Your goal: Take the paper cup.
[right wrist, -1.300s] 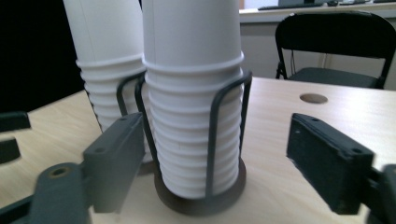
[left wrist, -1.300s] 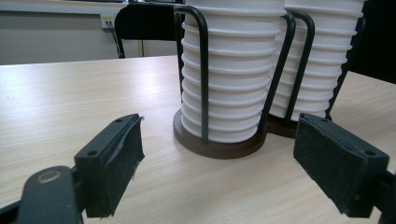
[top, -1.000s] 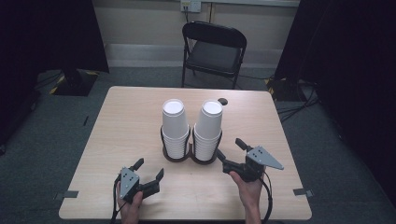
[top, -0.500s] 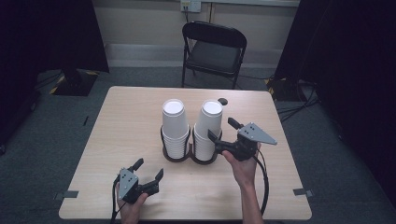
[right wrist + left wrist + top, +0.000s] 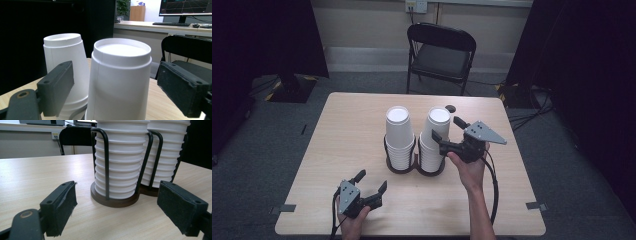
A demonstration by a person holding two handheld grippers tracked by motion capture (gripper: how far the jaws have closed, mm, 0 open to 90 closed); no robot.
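Beside the black wire holder [image 5: 414,161] at the middle of the table [image 5: 337,130], we had brought our right gripper [image 5: 445,131] up to the right stack of cups [image 5: 433,137], level with its topmost cup. Its jaws stood spread, one on either side of that cup and clear of the wall, as the right gripper view showed with the cup [image 5: 120,82] standing between the two pads. We judged this a line-up for lifting the top cup off the nest, since the upper part of a stack rises free of the wire loops and is the only part a jaw can close on.

The left stack of cups [image 5: 399,135] stood in the holder's other ring, touching nothing of ours. Our left gripper [image 5: 371,185] rested on the table nearer to us than the holder, jaws wide apart and empty, pointed at the holder's base [image 5: 115,201], perhaps ready to steady it.

The left gripper view cut off the tops of both stacks. A small dark thing [image 5: 451,108] lay beyond the holder; we could not tell what it was. How many cups each stack held we could not count.
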